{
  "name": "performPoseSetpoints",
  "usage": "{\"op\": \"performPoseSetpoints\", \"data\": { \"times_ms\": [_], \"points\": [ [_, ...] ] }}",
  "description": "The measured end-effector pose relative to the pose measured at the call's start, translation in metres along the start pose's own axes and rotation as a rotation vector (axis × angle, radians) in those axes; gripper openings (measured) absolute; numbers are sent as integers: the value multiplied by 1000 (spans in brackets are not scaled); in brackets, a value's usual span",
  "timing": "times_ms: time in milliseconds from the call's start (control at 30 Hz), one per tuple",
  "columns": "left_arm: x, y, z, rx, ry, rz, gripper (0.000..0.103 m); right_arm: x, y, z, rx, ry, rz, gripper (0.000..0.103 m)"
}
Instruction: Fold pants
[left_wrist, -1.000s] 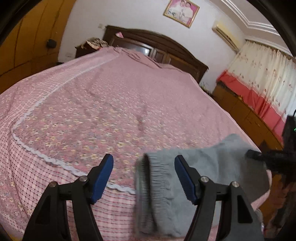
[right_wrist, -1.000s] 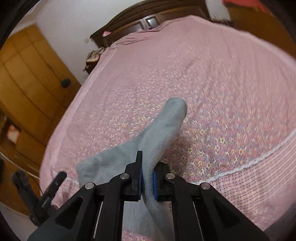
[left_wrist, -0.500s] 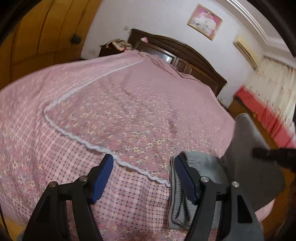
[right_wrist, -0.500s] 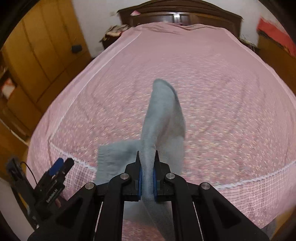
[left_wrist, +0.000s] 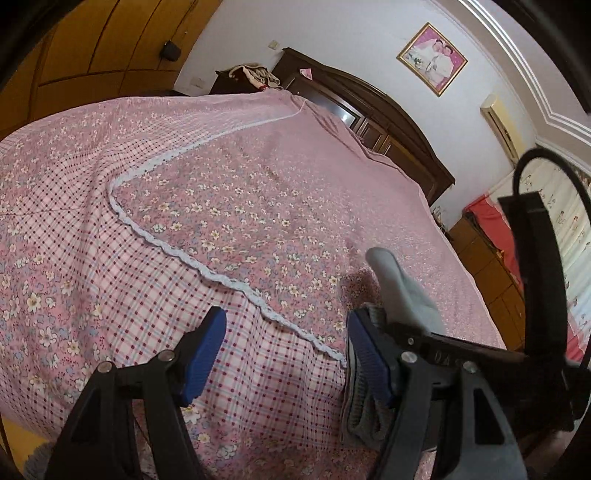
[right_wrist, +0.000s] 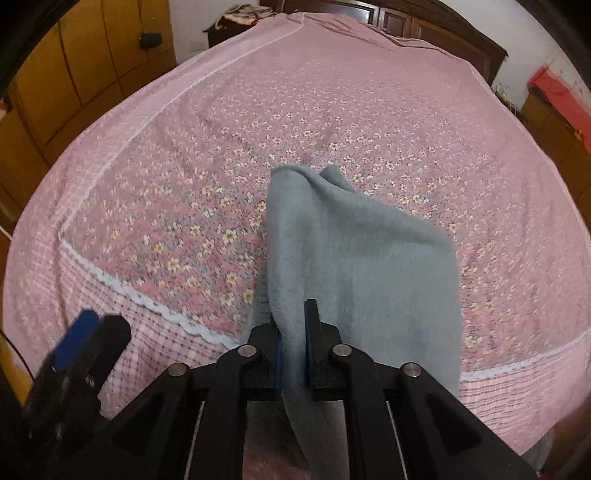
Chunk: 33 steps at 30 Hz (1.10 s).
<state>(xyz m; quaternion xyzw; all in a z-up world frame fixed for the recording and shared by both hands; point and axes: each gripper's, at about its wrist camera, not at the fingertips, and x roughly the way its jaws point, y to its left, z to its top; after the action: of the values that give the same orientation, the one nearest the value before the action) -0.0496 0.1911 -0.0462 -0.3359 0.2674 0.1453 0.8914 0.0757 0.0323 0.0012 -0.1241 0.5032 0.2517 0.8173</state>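
Observation:
Grey fleece pants (right_wrist: 354, 266) lie on the near part of the pink floral bedspread (right_wrist: 332, 110). One folded end of them is lifted. My right gripper (right_wrist: 293, 347) has that fabric between its blue pads and still holds it up, while its jaws are opening. In the left wrist view the ribbed waistband (left_wrist: 364, 413) lies just right of my left gripper's right finger, and the raised leg (left_wrist: 399, 288) stands behind it. My left gripper (left_wrist: 284, 354) is open over the checked border with nothing between its fingers.
The bed's near edge runs below both grippers. A dark wooden headboard (left_wrist: 369, 107) stands at the far end, wooden wardrobe doors (left_wrist: 92, 48) on the left, a low cabinet and curtains (left_wrist: 495, 258) on the right. A white lace strip (left_wrist: 177, 251) crosses the cover.
My right gripper has carried the lifted pants leg over toward the waistband and the left gripper. The left gripper has shifted left, so the waistband is now outside its right finger.

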Motion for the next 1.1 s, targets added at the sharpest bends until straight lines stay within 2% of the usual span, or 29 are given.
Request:
{"op": "performPoseSetpoints", "data": {
  "times_ms": [33,133,167,200,233,400,467,500,567,633,667,700,733,767,800,867,933,1000,1033,1067,1100],
  "points": [
    [2,-1,1,-2,3,-1,72,-6,-10,0,59,-16,86,25],
    [5,3,2,-5,19,-4,72,-33,-56,-2,268,-95,460,26],
    [6,2,1,0,26,-5,72,-41,-72,-3,308,-104,539,27],
    [7,-1,-1,12,34,-10,72,-45,-83,-5,321,-108,569,30],
    [9,-5,-4,28,41,-20,72,-53,-99,-10,321,-114,572,31],
    [21,-38,-11,144,124,-146,72,-63,-161,-55,257,-149,404,32],
    [25,-55,-9,202,128,-135,72,-56,-183,-66,293,-159,423,32],
    [25,-63,-8,218,120,-124,72,-51,-193,-71,321,-161,457,32],
    [18,-79,-7,213,111,-129,71,-41,-208,-78,348,-184,599,32],
    [9,-109,-12,306,79,-156,70,-37,-206,-79,281,-218,740,32],
    [8,-127,-18,379,69,-150,65,-34,-200,-78,252,-229,807,32],
    [14,-137,-23,423,83,-125,55,-27,-194,-79,234,-219,889,32],
    [25,-143,-26,454,119,-90,49,-18,-190,-81,242,-195,934,32],
    [47,-142,-30,455,186,-43,43,-10,-188,-83,257,-178,939,32],
    [63,-135,-32,447,220,-16,35,1,-185,-90,293,-160,922,31],
    [85,-115,-35,435,207,38,30,11,-178,-102,359,-187,955,25],
    [89,-103,-29,403,199,-6,30,17,-169,-109,371,-192,947,25],
    [87,-101,-21,402,177,27,32,13,-162,-111,367,-223,861,20],
    [87,-101,-20,433,151,71,38,8,-162,-113,381,-244,852,20],
    [89,-99,-21,458,123,138,61,4,-163,-114,397,-261,870,20],
    [90,-94,-21,448,109,171,66,-2,-165,-115,407,-279,908,20]
  ]
}}
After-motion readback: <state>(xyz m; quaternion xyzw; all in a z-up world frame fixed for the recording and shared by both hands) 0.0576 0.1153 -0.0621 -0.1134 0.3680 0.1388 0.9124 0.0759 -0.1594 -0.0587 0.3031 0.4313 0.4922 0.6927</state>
